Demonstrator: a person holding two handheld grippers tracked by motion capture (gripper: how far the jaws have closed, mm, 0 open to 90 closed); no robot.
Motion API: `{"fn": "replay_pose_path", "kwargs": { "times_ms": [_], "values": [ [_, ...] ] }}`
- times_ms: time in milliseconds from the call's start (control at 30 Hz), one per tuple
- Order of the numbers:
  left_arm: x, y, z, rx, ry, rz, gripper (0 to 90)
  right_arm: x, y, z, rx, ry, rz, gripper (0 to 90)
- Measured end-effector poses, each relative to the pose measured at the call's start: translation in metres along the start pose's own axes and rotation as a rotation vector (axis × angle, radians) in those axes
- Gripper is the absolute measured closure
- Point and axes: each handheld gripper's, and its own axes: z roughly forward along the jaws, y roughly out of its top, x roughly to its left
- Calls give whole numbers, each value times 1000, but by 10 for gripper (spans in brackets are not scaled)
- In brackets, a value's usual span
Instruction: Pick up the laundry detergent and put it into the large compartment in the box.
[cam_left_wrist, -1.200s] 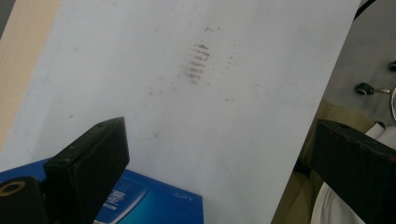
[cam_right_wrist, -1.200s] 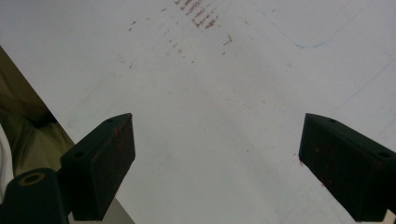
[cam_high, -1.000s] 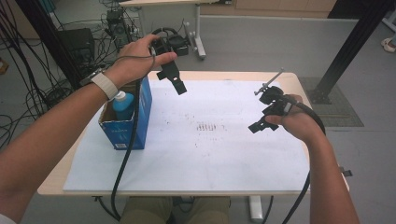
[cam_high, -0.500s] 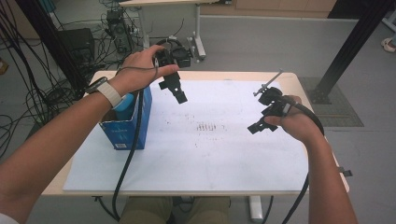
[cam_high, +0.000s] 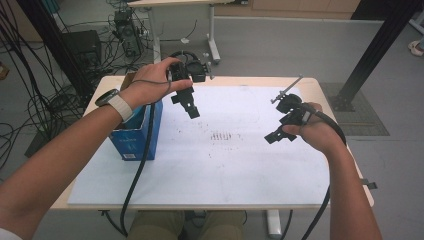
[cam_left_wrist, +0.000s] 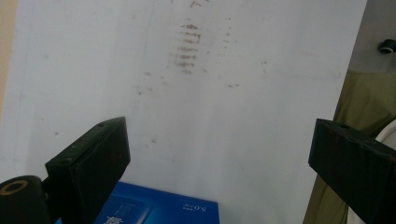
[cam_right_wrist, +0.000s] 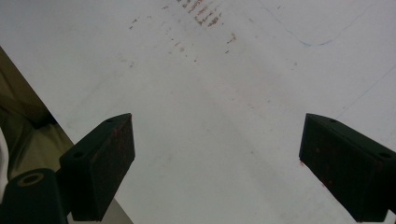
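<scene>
My left gripper (cam_high: 187, 104) hangs above the table's back left, just right of a blue box (cam_high: 134, 132), and points down at the white sheet (cam_high: 210, 165). Its jaws stand wide apart with nothing between them (cam_left_wrist: 219, 154), and the top of the blue box (cam_left_wrist: 159, 210) shows below them. My right gripper (cam_high: 280, 131) hovers over the right part of the sheet. It is open too, and bare sheet lies between its jaws (cam_right_wrist: 215, 154).
A patch of reddish-brown marks (cam_high: 222, 136) stains the middle of the sheet. The blue box stands open-topped at the table's left edge. Cables trail from both grippers over the near edge. Floor cables and equipment (cam_high: 85, 45) lie beyond the table.
My left gripper has moved right and slightly forward, away from above the blue box. The right gripper has stayed nearly still.
</scene>
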Motion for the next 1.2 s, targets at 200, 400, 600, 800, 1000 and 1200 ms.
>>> {"fn": "replay_pose_path", "kwargs": {
  "times_ms": [200,400,600,800,1000,1200],
  "values": [
    [0,1,5,13,-7,13,58,0,-2,0,-2,-1,0,104],
    [0,1,11,21,-12,21,58,0,-5,1,-1,0,6,103],
    [0,1,13,15,-17,31,58,-1,-7,1,-1,0,12,103],
    [0,0,14,14,-19,28,58,-1,-8,0,-3,-3,17,103],
    [-1,0,15,10,-18,33,57,-1,-10,1,-2,-1,17,102],
    [0,-2,16,10,-17,30,56,0,-8,1,0,-1,15,102]
  ]
}}
